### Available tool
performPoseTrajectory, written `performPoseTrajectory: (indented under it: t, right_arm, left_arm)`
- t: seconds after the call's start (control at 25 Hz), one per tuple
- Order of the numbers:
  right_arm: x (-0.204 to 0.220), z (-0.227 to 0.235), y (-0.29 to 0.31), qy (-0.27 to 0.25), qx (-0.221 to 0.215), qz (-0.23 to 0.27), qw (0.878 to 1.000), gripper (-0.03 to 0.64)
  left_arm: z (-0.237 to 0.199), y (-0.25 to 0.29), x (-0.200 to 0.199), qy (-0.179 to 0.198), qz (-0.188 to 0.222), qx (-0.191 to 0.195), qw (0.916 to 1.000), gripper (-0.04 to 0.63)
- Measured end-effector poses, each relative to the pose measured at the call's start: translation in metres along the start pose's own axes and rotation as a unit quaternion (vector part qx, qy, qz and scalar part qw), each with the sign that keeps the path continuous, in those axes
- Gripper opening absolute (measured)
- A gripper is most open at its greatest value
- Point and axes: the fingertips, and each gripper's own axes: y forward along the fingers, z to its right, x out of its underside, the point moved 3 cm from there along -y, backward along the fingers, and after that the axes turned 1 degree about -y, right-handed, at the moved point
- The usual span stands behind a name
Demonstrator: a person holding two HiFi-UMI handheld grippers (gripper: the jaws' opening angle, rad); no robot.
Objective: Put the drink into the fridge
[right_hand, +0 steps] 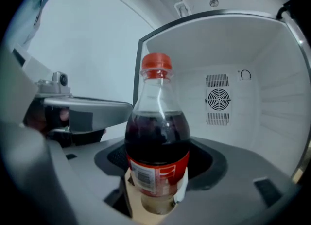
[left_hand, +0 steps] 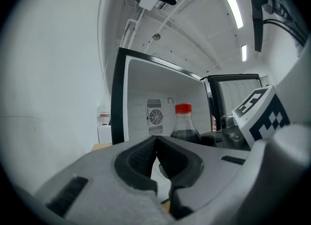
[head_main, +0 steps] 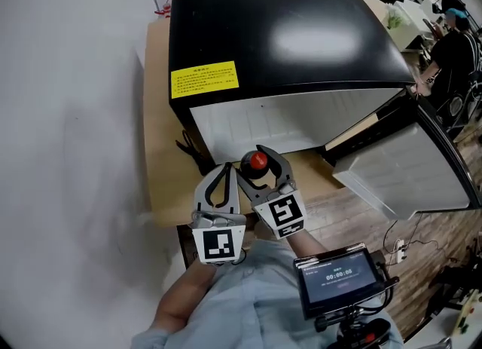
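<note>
The drink is a cola bottle with a red cap [head_main: 258, 162], standing upright in front of the open black fridge [head_main: 279, 31]. My right gripper [head_main: 261, 160] is shut on the bottle; in the right gripper view the pads press its red-labelled body [right_hand: 158, 163]. Behind it the white fridge interior [right_hand: 243, 122] with a small fan grille is open. My left gripper [head_main: 225, 166] sits just left of the right one, shut with nothing in it. In the left gripper view its tips [left_hand: 156, 139] meet, and the bottle [left_hand: 183, 122] shows to the right.
The fridge stands on a wooden table [head_main: 162, 151], and its door [head_main: 410, 166] is swung open to the right. A yellow label [head_main: 203, 78] is on the fridge top. A small screen [head_main: 337, 276] hangs at my right forearm. A white wall is on the left.
</note>
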Motion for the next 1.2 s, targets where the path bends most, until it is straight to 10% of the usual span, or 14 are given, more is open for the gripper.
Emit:
performPoseTrajectory:
  t: [0.52, 1.2]
  right_arm:
    - [-0.009, 0.040, 0.026, -0.022, -0.071, 0.007, 0.997, 0.310]
    - [-0.010, 0.068, 0.055, -0.017, -0.079, 0.023, 0.996, 0.310]
  left_arm:
    - [0.000, 0.044, -0.009, 0.015, 0.016, -0.079, 0.9966, 0.009]
    - [-0.008, 0.084, -0.011, 0.054, 0.026, -0.082, 0.9949, 0.009]
